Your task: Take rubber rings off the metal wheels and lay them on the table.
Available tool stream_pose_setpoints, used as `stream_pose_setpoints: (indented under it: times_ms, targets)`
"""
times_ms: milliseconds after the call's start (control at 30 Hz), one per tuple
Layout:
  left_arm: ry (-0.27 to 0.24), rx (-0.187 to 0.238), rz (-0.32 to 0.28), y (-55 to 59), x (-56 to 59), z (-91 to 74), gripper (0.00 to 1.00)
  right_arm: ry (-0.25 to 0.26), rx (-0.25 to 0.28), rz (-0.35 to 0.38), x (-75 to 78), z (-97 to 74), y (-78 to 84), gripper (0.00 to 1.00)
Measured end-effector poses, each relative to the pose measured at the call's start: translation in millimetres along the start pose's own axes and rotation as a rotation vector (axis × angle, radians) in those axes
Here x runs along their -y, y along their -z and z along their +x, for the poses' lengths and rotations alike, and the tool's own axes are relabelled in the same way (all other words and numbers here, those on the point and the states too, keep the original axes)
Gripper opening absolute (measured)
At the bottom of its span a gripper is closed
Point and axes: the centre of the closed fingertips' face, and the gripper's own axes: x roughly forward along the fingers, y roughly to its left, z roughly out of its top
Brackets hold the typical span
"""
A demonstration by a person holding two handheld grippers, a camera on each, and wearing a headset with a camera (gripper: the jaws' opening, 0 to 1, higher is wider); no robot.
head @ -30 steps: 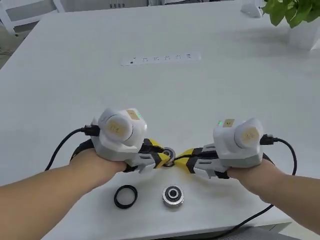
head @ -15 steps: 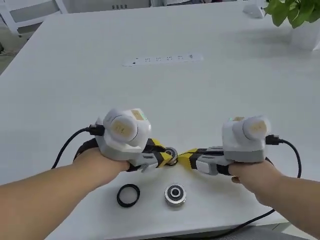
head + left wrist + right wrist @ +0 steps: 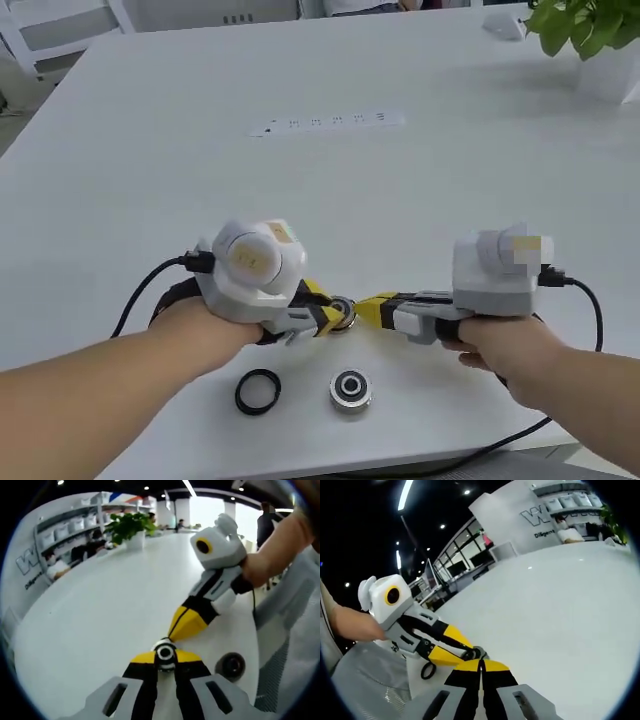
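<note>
Second ring in progress. Left gripper (image 3: pixel 165 662) is clamping a small metal wheel (image 3: pixel 165 652) low over the table (image 3: pixel 400 180). Right gripper (image 3: pixel 480 664), jaws pressed together, is nipping its rim; can't tell if the ring's caught. Next: peel outward, drop beside the loose rubber ring (image 3: pixel 258 390) and bare wheel (image 3: pixel 349 388).

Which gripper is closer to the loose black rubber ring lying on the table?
Left. In the head view the left gripper, clamping a wheel, is just beyond and right of the rubber ring; the right gripper lies farther right.
</note>
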Motion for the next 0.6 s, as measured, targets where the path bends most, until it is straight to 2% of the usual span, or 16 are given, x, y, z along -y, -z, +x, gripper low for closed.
stream_pose_setpoints:
  times_ms: [333, 600]
  targets:
    - [-0.009, -0.006, 0.003, 0.6, 0.2, 0.0, 0.12, 0.004, -0.025, -0.044, -5.8, -0.2, -0.5, 0.00]
    - [-0.008, -0.012, 0.006, 0.7, 0.4, 0.2, 0.12, -0.002, -0.025, -0.048, -8.4, 0.5, -0.5, 0.00]
